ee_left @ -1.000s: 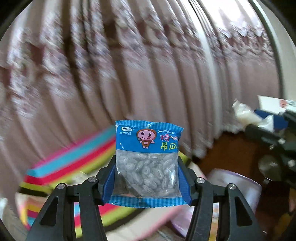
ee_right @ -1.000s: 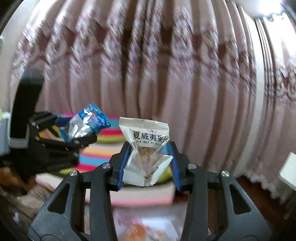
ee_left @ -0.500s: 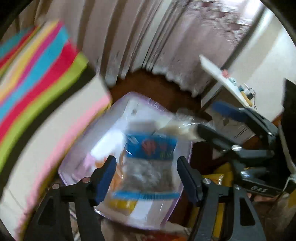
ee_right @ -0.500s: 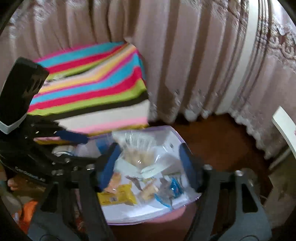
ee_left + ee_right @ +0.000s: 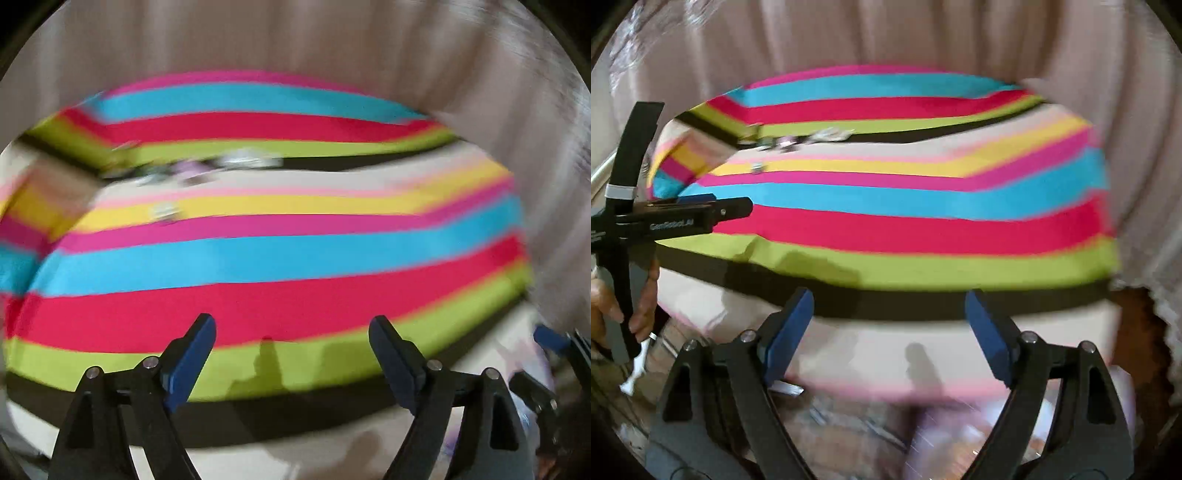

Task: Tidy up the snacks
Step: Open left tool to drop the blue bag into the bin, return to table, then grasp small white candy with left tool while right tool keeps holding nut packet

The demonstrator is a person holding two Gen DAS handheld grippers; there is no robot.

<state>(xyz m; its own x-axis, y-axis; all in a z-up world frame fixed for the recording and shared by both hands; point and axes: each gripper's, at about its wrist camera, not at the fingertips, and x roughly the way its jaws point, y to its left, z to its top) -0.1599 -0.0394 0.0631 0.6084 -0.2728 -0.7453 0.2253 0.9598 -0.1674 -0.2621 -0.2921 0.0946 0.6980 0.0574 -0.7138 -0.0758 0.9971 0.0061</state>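
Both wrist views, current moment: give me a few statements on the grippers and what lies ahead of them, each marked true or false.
1. The left gripper holds a blue snack packet. False: its jaws are spread with nothing between them.
2. The right gripper is open and empty. True.
3. Both cameras face a striped cloth. True.
4. The striped cloth is plain white. False: it has pink, blue, red, green and yellow bands.
5. A curtain hangs behind the cloth. True.

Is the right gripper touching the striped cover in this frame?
Apart. In the right wrist view the right gripper is open and empty, and its shadow falls clear of it on the striped cover, which lies beyond the fingertips.
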